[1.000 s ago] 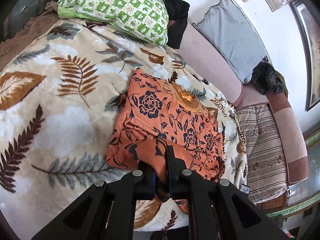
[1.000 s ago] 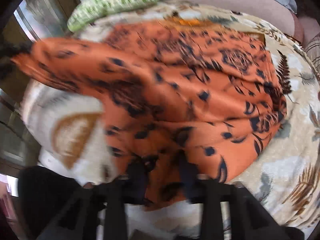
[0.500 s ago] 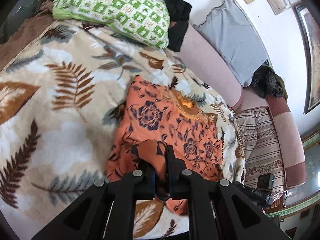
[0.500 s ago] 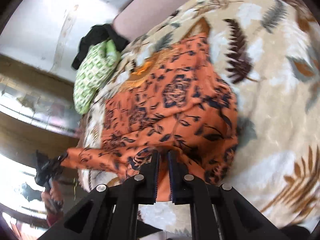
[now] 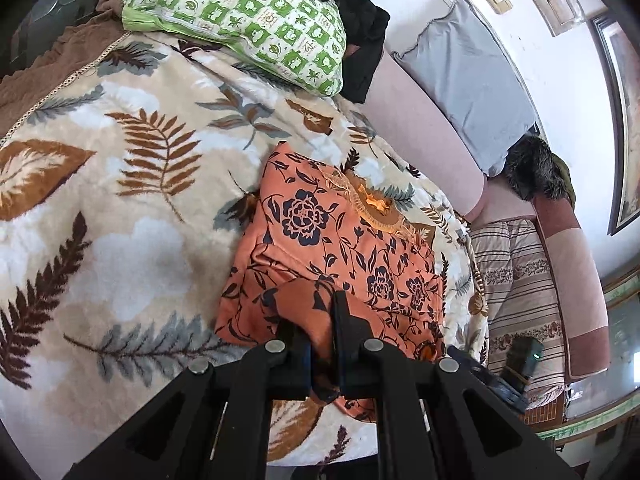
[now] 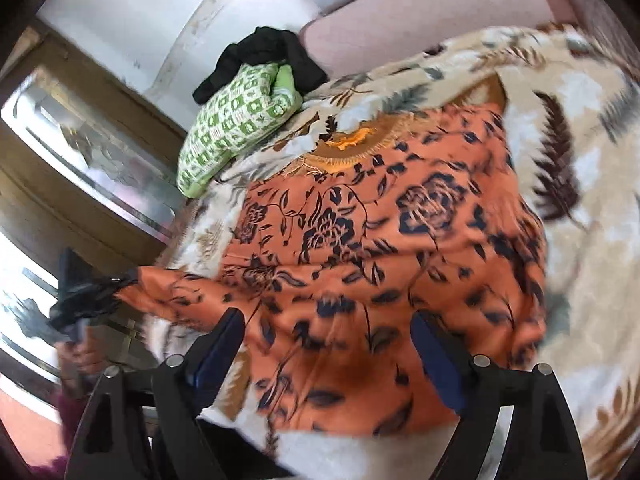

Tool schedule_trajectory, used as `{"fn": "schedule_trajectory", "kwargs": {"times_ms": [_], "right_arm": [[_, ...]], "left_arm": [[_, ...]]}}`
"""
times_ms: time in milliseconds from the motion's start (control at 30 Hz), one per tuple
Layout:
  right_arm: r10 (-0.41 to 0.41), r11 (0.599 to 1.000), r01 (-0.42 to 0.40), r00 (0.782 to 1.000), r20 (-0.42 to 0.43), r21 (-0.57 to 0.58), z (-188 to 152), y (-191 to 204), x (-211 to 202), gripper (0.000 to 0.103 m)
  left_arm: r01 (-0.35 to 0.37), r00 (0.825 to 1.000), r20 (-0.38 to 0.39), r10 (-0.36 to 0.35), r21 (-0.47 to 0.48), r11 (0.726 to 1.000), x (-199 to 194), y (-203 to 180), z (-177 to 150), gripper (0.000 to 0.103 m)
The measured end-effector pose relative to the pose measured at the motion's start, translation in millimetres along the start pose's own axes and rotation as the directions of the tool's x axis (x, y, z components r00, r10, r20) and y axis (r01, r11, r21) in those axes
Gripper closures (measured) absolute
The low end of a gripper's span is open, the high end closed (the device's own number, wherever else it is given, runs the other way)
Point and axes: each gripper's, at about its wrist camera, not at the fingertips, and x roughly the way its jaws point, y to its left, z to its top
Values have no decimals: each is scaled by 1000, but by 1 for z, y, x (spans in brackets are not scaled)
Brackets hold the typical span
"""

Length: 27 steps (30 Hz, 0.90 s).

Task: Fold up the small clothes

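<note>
A: Scene first. Leaf-print blanket (image 5: 132,208) covers the bed; the orange floral garment (image 5: 340,248) lies on it, centre-right in the left wrist view, neckline toward 1 o'clock, hem toward 6. Green checked pillow (image 5: 248,20) at 11 o'clock, well apart from it.

B: And from the right wrist view?

A: The garment (image 6: 380,248) fills the middle, blurred. One corner is stretched out toward 9 o'clock, where the left gripper (image 6: 86,300) pinches it.

B: What has changed?

A: The right gripper (image 6: 324,344). Half a second ago its jaws were clamped on the hem; they have just been opening and now stand wide, one either side of the cloth at 6 o'clock, pads clear of it. The fabric lies slack beneath them, not gripped.

B: The left gripper (image 5: 320,332)?

A: Unchanged: jaws fully closed on a bunched fold of the near edge, at 6 o'clock in its own view.

B: Meaning for the fold?

A: Judged, not seen: one fold has probably been laid and that side let go. The left side is not yet released, so the garment looks only part folded.
</note>
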Motion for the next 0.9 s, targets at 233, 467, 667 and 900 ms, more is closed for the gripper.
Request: {"fn": "schedule_trajectory", "kwargs": {"times_ms": [233,467,667,900], "right_arm": [[-129,978,98,979,-161,-186,-8,17,75,84],[-128,990,120,984,-122,-67,-6,-20,18,89],[-80,988,67,993,86,139,74,-64,-39,90],[1,985,-22,993,120,173,166,-92,-9,89]], "left_arm": [[-6,1000,-8,6,-9,1000,-1,6,-2,94],[-1,1000,-23,0,-31,1000,8,14,11,94],[3,999,-43,-6,-70,998,32,8,65,94],[-11,998,-62,9,-43,999,86,-14,118,94]]}}
